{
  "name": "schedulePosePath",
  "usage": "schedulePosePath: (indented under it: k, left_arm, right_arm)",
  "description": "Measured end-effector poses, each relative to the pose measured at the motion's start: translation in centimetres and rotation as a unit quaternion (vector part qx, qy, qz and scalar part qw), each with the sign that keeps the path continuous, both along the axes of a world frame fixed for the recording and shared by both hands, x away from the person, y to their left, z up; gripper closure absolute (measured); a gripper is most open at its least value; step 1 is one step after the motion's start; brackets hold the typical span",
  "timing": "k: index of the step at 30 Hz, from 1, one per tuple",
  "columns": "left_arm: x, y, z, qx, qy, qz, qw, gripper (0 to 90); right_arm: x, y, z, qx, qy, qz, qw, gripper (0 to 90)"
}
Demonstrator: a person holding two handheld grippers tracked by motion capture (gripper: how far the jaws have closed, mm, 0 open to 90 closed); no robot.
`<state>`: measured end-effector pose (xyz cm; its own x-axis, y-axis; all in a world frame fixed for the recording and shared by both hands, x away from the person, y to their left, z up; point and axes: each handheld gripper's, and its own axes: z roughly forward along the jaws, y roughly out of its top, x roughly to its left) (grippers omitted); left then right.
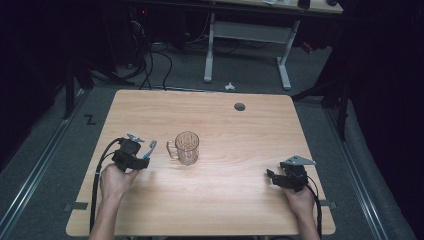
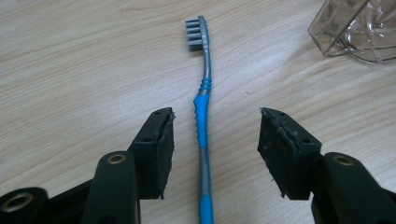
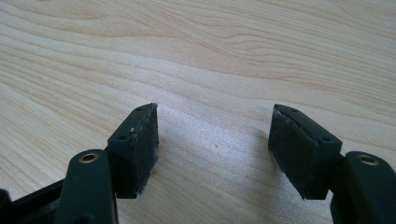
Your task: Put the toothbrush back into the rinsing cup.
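— Since the toothbrush (image 2: 202, 122) lies flat on the bench (image 1: 235, 200) with its long axis running straight away from the left tongs (image 2: 215, 140), is the line-up right for a pick?

— I'd judge so. In the left gripper view the blue-and-grey handle runs up between the two black jaws, bristle head at the far end, handle tail toward the camera. The jaws straddle it crosswise, so closing them would pinch the handle across its narrow width.

— Are they on it yet?

— No. The left tongs stand apart, with bare wood showing on both sides of the handle. The handle sits nearer the left-hand pad (image 2: 159, 151) than the right-hand one, so one pad will likely meet it first and nudge it sideways.

— What's nearby?

— A clear glass mug (image 1: 186, 147) stands just to the right of the brush in the high view, handle turned toward it. Its corner shows at the upper right of the left gripper view, apart from the bristles.

— And the other hand?

— The right tongs (image 1: 270, 176) rest well apart, near the bench's right front corner, also parted, with nothing but wood grain between them. The left hand (image 1: 116, 181) is plainly the nearer one, so the pick is its job.
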<state>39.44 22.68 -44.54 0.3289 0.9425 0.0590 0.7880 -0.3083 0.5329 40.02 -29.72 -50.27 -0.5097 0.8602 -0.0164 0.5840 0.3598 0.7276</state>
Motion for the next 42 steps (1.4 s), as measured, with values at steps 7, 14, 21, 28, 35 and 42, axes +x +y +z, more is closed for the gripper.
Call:
schedulePosePath:
  k: [7,14,21,28,35,42]
  left_arm:
    - [0.7,-0.3,-0.1,0.018,0.008,-0.004,0.9998,47.3]
    - [1.6,-0.8,0.5,0.027,0.006,-0.006,0.9996,50.4]
    - [2.8,-1.1,0.8,0.035,0.017,-0.014,0.9992,52.0]
    - [3.9,-1.3,0.6,0.029,0.032,-0.012,0.9990,52.5]
    - [4.9,-1.2,-0.3,0.045,0.061,-0.016,0.9970,56.0]
    - [5.8,-1.7,-1.0,0.052,0.077,-0.015,0.9956,57.8]
  right_arm:
    - [0.0,0.0,0.0,0.000,0.000,0.000,1.0000,33.8]
    - [0.0,0.0,0.0,-0.001,0.000,0.001,1.0000,33.8]
    - [0.0,0.0,0.0,-0.001,-0.001,0.001,1.0000,33.8]
    - [0.0,0.0,0.0,-0.001,0.000,0.001,1.0000,33.8]
    - [0.0,0.0,0.0,-0.001,-0.001,0.001,1.0000,33.8]
    - [0.0,0.0,0.0,-0.001,-0.001,0.001,1.0000,33.8]
